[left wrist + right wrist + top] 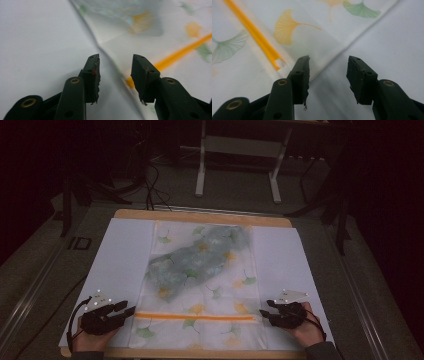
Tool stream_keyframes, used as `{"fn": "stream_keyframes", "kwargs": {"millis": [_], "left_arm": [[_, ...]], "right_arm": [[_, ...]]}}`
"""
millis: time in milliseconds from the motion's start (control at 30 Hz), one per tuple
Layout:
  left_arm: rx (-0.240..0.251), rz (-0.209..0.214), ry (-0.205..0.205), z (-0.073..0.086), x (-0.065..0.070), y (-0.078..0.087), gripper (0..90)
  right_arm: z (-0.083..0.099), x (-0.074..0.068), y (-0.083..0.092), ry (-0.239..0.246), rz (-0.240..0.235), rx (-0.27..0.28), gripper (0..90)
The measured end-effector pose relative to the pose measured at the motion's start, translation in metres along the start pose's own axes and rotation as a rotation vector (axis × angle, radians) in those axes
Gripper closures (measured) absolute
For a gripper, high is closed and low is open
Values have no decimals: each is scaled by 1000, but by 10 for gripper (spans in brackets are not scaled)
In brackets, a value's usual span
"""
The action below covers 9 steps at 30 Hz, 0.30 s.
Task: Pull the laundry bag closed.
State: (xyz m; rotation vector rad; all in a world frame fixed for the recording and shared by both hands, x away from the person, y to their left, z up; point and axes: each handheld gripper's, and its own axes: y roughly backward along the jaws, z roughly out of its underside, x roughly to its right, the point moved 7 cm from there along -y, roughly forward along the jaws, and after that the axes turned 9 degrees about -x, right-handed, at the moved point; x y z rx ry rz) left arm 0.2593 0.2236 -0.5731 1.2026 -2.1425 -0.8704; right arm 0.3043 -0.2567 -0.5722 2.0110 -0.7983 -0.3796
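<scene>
A leaf-printed cloth (200, 285) with an orange stripe (195, 317) lies flat on white paper (120, 255) in the middle of the table (200, 215). The left gripper (127, 310) sits at the cloth's near left edge and the right gripper (264, 312) at its near right edge, both with jaws spread, pinching nothing.
</scene>
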Motion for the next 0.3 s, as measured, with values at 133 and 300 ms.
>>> {"fn": "stream_keyframes", "kwargs": {"millis": [133, 300], "left_arm": [[-8, -90, 12, 0, -9, -6, 564], [3, -182, 61, -7, -27, -15, 512]], "right_arm": [[3, 9, -5, -105, 26, 35, 492], [9, 27, -10, -229, 63, 52, 420]]}}
